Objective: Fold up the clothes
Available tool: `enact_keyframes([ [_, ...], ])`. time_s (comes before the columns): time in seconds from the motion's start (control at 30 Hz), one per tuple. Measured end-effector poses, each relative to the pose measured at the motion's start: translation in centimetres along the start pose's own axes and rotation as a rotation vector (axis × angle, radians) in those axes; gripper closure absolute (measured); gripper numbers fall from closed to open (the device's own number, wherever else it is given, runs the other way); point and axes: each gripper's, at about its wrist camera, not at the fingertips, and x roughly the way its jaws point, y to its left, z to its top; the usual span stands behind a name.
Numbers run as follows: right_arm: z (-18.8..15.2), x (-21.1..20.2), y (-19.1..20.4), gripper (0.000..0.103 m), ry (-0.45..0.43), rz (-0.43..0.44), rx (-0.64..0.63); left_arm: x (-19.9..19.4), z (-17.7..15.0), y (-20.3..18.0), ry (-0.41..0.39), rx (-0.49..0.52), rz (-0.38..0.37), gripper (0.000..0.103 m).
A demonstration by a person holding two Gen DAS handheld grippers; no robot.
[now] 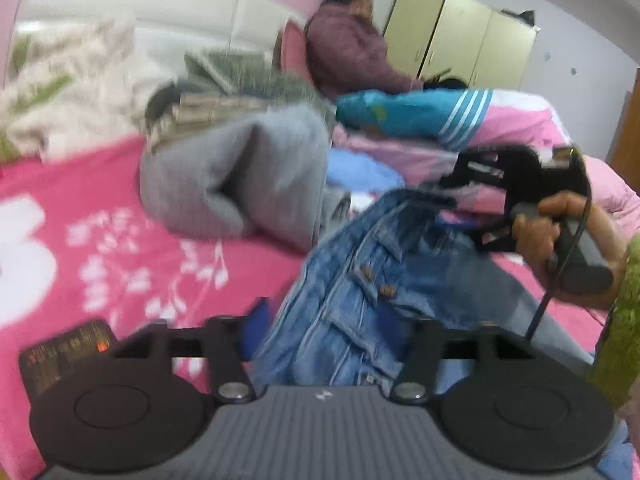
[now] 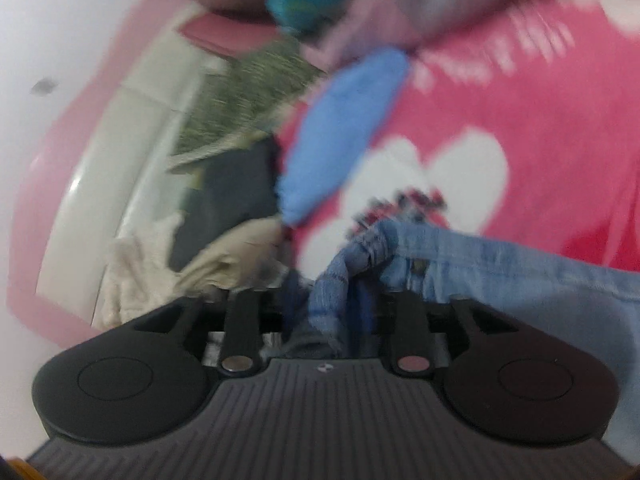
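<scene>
L gripper (image 1: 320, 344) gripping bunched blue denim jeans (image 1: 360, 280), pink blanket (image 1: 100, 240) under

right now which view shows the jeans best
The left wrist view. It shows the jeans spread across the pink blanket, buttons and seams visible, running from the left gripper toward the right gripper. The right wrist view is blurred and shows only a bunched edge of denim between its fingers.

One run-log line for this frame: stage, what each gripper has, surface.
stage: jeans lifted mid-fold | left gripper: shut on jeans | right gripper: shut on jeans | surface: pink bedspread | nearby: grey garment | views blurred
</scene>
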Motion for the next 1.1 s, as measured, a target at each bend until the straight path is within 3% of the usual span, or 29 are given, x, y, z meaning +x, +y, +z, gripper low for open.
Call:
enact_keyframes([
  [0.1,-0.4,-1.8,-0.9,0.044,-0.005,0.063,0.019,-0.9,0.4,-0.7,-0.017,0.025,0.019,0.024],
  [0.2,-0.7,-6.2,-1.2,0.036,-0.035,0.101,0.015,-2.9,0.1,-1.8,-0.022,0.016,0.016,0.019],
  [0.33,-2.7,-15.7,-2.7,0.022,-0.118,0.155,-0.003,-4.6,-0.3,-3.5,-0.028,0.031,-0.024,0.012],
  [0.5,-7.4,-30.2,-7.7,0.017,-0.295,0.148,0.013,-5.4,-1.2,-7.7,0.023,0.111,-0.126,0.011],
  [0.63,-11.5,-40.1,-13.3,0.015,-0.434,0.035,0.086,-5.3,-2.7,-12.7,0.077,0.202,-0.270,0.010],
  [0.77,-14.6,-45.4,-18.4,0.015,-0.488,-0.052,0.180,-3.8,-4.7,-17.4,0.104,0.306,-0.385,0.010],
  [0.93,-18.4,-46.2,-21.7,0.015,-0.516,-0.223,0.165,-0.7,-6.5,-21.5,0.091,0.441,-0.438,0.011],
  [1.1,-20.2,-42.2,-19.2,0.015,-0.395,-0.470,-0.147,1.9,-6.8,-21.5,0.050,0.480,-0.504,0.011],
])
